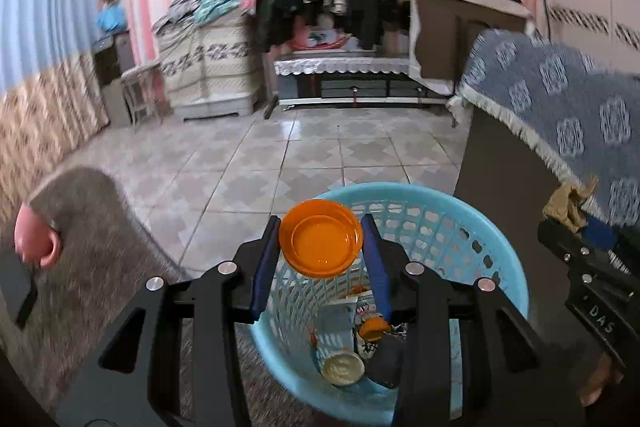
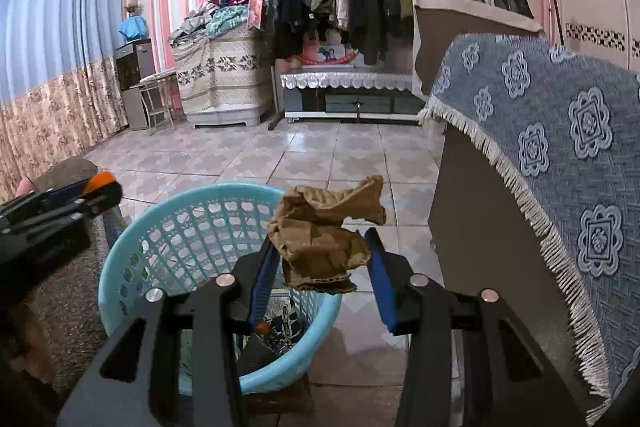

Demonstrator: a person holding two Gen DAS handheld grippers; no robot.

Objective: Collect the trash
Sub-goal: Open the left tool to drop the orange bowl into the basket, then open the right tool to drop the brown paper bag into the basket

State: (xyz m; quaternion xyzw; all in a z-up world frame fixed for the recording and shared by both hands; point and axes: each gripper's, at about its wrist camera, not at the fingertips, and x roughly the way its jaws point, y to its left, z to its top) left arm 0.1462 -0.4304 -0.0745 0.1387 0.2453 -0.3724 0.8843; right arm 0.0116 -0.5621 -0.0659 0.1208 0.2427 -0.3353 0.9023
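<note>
Trash rides in both tools above the blue basket [image 1: 500,251]: the left tool [image 1: 322,247] clamps a stiff, light, slick orange lid [image 1: 322,237] across its rim, the right tool [image 2: 322,259] pinches soft crumpled brown paper [image 2: 320,235] at its bulk.

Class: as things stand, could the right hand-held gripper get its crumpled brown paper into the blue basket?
Probably yes. The right hand-held gripper holds the crumpled brown paper just above the blue basket rim, whose mouth is open; the left hand-held gripper stays off to the side.
</note>
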